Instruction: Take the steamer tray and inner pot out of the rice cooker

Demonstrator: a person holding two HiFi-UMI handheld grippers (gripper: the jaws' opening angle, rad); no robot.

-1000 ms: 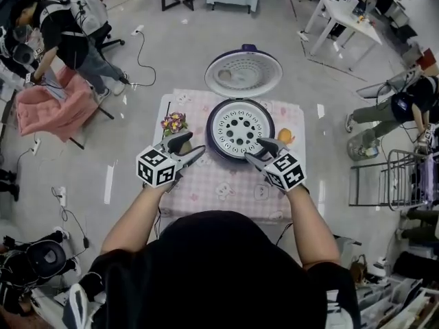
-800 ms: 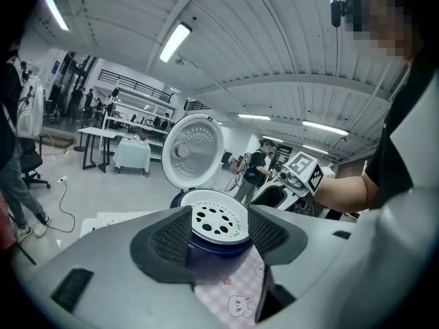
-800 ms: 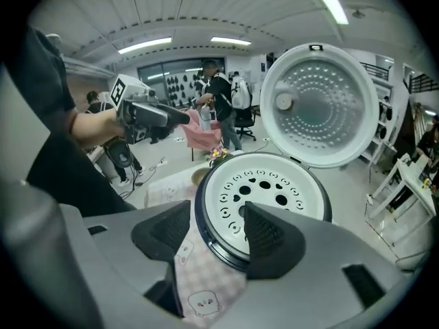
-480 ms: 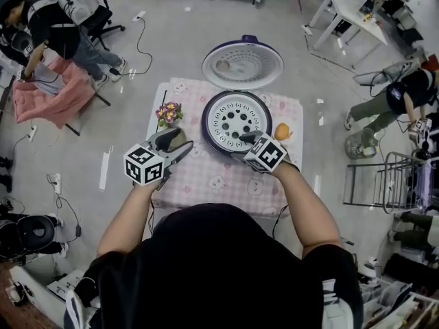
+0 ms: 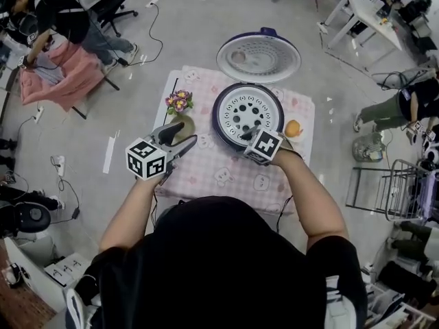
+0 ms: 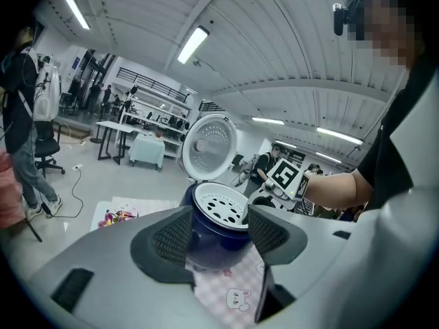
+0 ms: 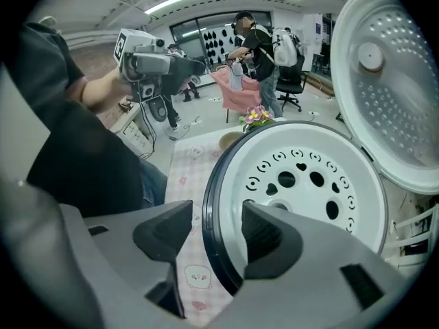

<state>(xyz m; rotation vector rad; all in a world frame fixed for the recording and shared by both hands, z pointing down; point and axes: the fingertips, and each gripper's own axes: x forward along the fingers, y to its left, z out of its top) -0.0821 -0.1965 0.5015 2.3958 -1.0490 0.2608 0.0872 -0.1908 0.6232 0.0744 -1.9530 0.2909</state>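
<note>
Steamer tray (image 7: 357, 177), edge between right gripper (image 7: 216, 219) — jaws apart, just closing

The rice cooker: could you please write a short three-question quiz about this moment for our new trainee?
1. True or false: the steamer tray sits in the rice cooker.
2. The right gripper is: A) shut on the lid; B) open, its fingers straddling the cooker's near rim; C) holding an orange.
3. In the head view, what stands on the table left of the cooker?
Key: 1 true. 2 B; its fingers have just been closing, with the rim between them but not gripped. 3 a small pot of flowers.
</note>
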